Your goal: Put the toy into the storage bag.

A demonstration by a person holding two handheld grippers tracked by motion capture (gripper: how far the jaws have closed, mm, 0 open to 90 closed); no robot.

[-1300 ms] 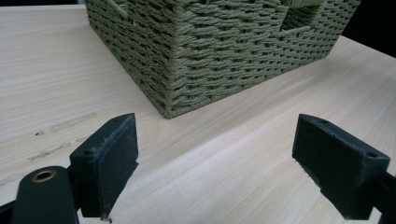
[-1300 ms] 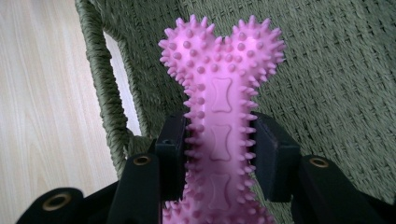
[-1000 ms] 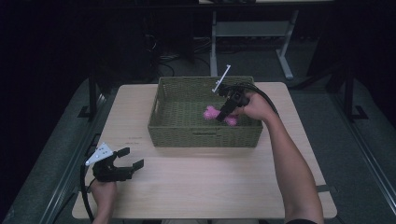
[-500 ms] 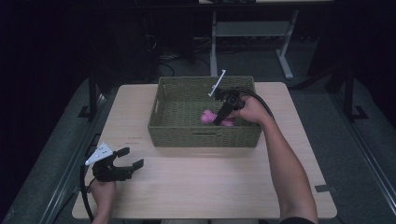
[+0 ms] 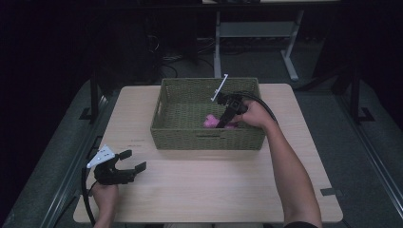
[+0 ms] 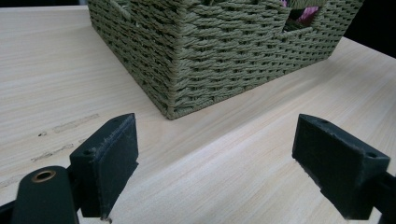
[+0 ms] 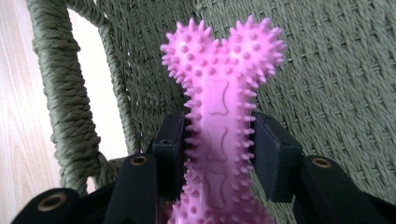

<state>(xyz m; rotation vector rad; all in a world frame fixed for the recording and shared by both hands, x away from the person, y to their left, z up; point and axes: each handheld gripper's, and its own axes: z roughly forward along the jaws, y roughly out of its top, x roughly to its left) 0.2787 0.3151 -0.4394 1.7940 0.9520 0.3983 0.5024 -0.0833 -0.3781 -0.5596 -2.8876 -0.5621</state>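
A pink spiky bone-shaped toy (image 7: 219, 107) is clamped by its shaft between the jaws of my right gripper (image 7: 219, 156). In the high view the right gripper (image 5: 223, 121) reaches down into the green woven basket (image 5: 166, 130) near its front wall, with the pink toy (image 5: 210, 121) low inside. The basket's front handle slot (image 7: 100, 88) is just beyond the toy. My left gripper (image 5: 135, 167) rests on the table at the front left, jaws wide apart and holding nothing. From the left gripper view (image 6: 217, 158) the basket's near corner (image 6: 173, 84) stands ahead.
The basket sits at the back middle of the light wooden table (image 5: 199, 190). A person's right forearm (image 5: 290, 171) crosses the table's right side. Grey floor and a white desk frame (image 5: 256, 33) lie beyond the table.
My right gripper has gone down and slightly forward in the basket with the pink toy, now low near the front wall. The left gripper has stayed still.
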